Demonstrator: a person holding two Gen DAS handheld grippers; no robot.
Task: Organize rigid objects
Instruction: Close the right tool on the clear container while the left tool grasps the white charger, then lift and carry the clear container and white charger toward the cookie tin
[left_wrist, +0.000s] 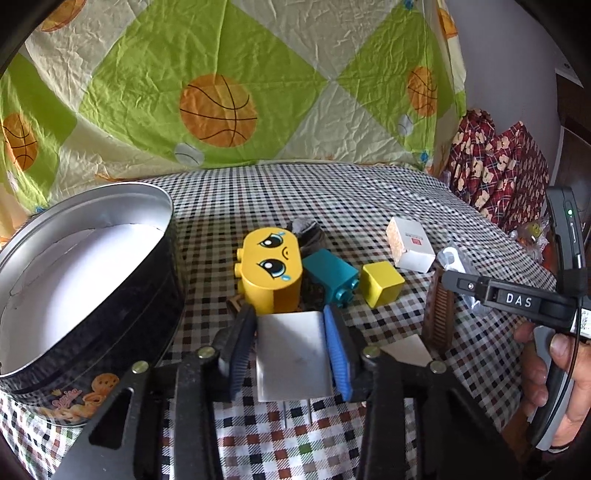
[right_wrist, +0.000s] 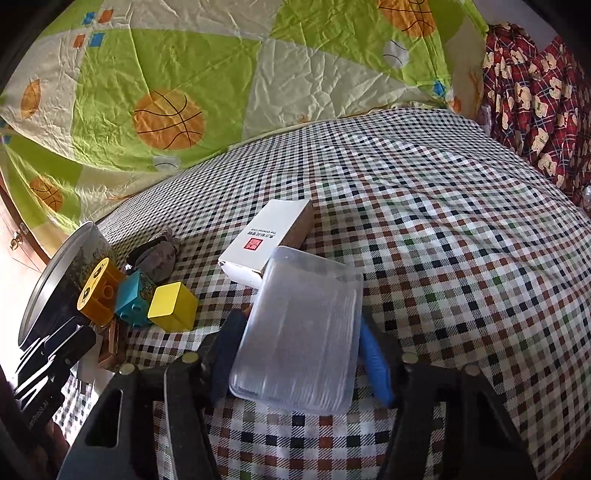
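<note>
The left gripper (left_wrist: 291, 332) has its 2 jaws pressed on the sides of a white plug adapter (left_wrist: 291, 354), whose 2 metal pins point toward the camera, above the checkered tablecloth (left_wrist: 369, 206). The right gripper (right_wrist: 295, 350) is clamped on a clear plastic lid (right_wrist: 299, 336). The round cookie tin (left_wrist: 85, 280) stands open at the left. Just beyond the adapter lie a yellow face block (left_wrist: 271, 269), a teal block (left_wrist: 332, 275) and a yellow cube (left_wrist: 380, 284), close together. A white card box (right_wrist: 266, 240) lies behind the lid, and a brown comb (left_wrist: 439, 314) near the cube.
</note>
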